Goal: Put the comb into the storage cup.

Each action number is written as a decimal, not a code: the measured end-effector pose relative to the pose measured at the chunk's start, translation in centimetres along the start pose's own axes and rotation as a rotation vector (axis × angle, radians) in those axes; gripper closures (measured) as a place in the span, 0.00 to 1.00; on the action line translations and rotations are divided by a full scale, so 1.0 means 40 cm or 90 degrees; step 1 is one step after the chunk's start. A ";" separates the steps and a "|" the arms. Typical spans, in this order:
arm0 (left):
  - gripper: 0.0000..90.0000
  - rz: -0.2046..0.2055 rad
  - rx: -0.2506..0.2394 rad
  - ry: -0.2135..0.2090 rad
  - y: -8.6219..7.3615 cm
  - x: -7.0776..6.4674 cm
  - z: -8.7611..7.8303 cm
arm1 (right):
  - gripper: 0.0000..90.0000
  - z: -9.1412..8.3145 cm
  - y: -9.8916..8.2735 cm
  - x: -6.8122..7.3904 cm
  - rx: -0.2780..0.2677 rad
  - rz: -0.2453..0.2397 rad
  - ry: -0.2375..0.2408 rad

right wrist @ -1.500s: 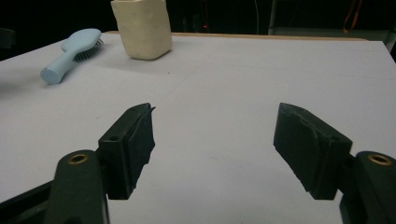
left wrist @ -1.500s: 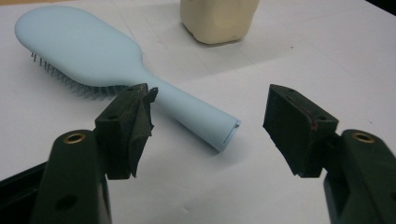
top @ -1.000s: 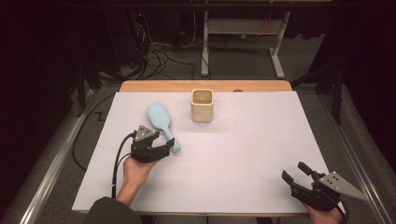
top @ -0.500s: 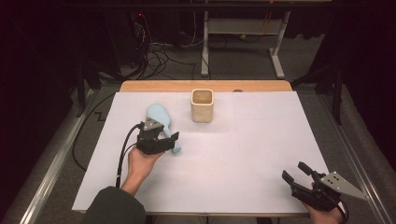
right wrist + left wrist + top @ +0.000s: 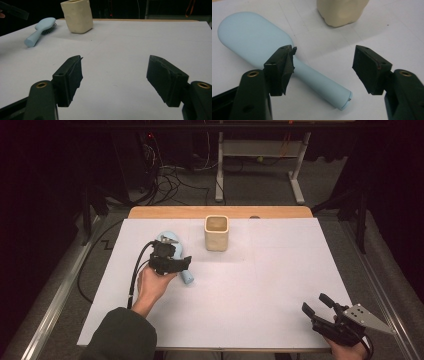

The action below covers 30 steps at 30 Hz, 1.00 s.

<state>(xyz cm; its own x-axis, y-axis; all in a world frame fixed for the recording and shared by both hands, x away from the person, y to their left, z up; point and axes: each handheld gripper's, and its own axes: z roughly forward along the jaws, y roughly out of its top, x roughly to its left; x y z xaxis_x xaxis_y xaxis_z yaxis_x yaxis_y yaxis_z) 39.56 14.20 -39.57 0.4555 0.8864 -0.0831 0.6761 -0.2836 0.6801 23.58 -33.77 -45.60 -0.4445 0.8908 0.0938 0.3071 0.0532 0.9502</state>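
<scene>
A light blue hairbrush (image 5: 188, 277) lies flat on the white table cover, bristles down, its handle pointing toward the person. My left gripper (image 5: 181, 264) hovers open over the brush. In the left gripper view the handle (image 5: 319, 80) runs between the spread jaws, with the left jaw over the neck, and the gripper (image 5: 324, 65) holds nothing. A cream cup (image 5: 216, 234) stands upright just beyond the brush. My right gripper (image 5: 315, 303) rests open near the table's front right corner. From the right gripper (image 5: 115, 77) the brush (image 5: 40, 31) and cup (image 5: 77, 16) lie far off to the left.
The white cover (image 5: 280, 285) spreads wide between the two grippers. A wooden table edge (image 5: 220, 212) runs along the back. The left gripper's black cable (image 5: 134, 277) loops back over the table's left side. Cables and metal frame legs (image 5: 219, 170) stand on the floor behind.
My left gripper has moved away from the person and now covers more of the brush head. The brush, the cup and the right gripper have stayed in place.
</scene>
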 end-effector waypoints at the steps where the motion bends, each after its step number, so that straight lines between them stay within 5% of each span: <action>1: 0.38 -0.002 0.009 0.002 0.006 0.001 0.002 | 0.33 0.000 0.000 0.000 0.000 0.000 0.000; 16: 0.34 -0.098 0.142 0.009 0.044 0.045 0.062 | 0.33 0.001 0.000 0.001 0.001 0.000 0.005; 30: 0.34 -0.134 0.189 0.013 0.056 0.052 0.105 | 0.33 0.002 0.000 0.001 0.004 0.000 0.009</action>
<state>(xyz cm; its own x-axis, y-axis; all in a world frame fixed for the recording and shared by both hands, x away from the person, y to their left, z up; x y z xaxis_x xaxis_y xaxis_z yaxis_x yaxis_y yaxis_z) 44.47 13.88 -41.29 0.2797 0.9426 -0.1826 0.8936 -0.1860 0.4085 23.62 -33.70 -45.60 -0.4565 0.8843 0.0987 0.3123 0.0554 0.9484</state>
